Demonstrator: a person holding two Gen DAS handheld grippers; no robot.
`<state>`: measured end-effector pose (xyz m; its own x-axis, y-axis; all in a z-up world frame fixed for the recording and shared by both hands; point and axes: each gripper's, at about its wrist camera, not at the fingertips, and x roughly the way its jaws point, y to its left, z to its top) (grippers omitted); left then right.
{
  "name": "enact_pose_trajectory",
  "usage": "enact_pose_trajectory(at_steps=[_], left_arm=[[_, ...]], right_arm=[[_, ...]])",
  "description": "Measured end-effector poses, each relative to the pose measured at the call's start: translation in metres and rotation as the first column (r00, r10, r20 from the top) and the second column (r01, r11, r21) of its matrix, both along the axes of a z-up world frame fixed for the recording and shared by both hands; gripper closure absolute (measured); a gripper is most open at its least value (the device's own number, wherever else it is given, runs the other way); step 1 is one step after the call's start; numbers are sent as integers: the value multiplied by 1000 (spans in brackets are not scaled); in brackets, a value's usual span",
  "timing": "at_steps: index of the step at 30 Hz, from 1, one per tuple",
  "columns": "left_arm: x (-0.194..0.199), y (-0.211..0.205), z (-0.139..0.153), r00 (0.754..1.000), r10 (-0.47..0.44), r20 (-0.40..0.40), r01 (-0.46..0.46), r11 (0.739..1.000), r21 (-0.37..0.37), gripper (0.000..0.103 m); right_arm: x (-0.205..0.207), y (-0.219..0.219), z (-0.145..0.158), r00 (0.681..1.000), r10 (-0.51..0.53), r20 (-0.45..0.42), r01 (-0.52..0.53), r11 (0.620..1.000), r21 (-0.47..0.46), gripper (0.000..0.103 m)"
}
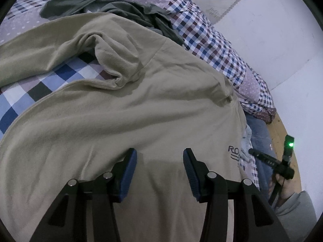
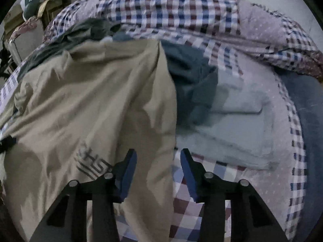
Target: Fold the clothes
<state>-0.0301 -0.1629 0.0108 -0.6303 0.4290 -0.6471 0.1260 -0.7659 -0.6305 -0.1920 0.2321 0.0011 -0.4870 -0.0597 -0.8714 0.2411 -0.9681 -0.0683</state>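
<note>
Covering the checked bedspread [image 1: 30, 92], a beige sweatshirt [image 1: 141, 111] fills the view's centre, dark printed letters "RO" [image 1: 233, 150] at four o'clock, while left gripper [image 1: 159, 173] and right gripper [image 2: 158, 173] hover wide apart, holding nothing.

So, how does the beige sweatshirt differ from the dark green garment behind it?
The beige sweatshirt lies spread out nearest the claws; the dark green garment sits crumpled farther back. The sweatshirt is light and carries printed lettering near its edge; the green garment is dark, with no print visible. Both lie on the checked bedcover.
</note>
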Motion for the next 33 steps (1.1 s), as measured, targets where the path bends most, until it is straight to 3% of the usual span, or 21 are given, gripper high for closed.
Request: enact_pose_trajectory(at_steps=[13,14,15,16,17,18,23,27,30,33], left_arm=[[-3,8,-1,1000,-17,-15,16,998,-66,52],[-3,9,-2,1000,-18,-17,17,997,-71,52],[-3,9,-2,1000,-19,-18,18,997,-74,52],[-3,9,-2,1000,-19,-20,18,997,-76,53],[-3,9,-2,1000,-19,-21,18,997,-78,53],[-3,8,-3,1000,-19,-21,17,997,-78,54],[-4,7,-4,1000,-20,-20,18,997,-72,55],[-4,6,-4,1000,-19,-21,18,997,-68,55],[-4,6,-5,1000,-19,-21,18,997,-70,55],[-5,7,-5,1000,-20,-21,19,997,-78,55]], right_arm=[[-49,34,-38,998,52,41,-43,982,-186,55],[-50,35,-40,997,58,47,-48,981,-188,59],[-50,36,-41,997,64,52,-53,980,-190,70],[-49,38,-38,997,64,49,-54,981,-189,82],[-48,40,-35,997,64,44,-55,981,-186,102],[-46,42,-31,997,64,39,-56,981,-184,102],[-47,55,2,1000,7,-20,-7,1000,-6,103],[-56,61,27,992,-66,-111,88,976,199,103],[-66,61,32,989,-77,-125,109,955,274,102],[-87,61,10,990,-130,-47,139,930,342,97]])
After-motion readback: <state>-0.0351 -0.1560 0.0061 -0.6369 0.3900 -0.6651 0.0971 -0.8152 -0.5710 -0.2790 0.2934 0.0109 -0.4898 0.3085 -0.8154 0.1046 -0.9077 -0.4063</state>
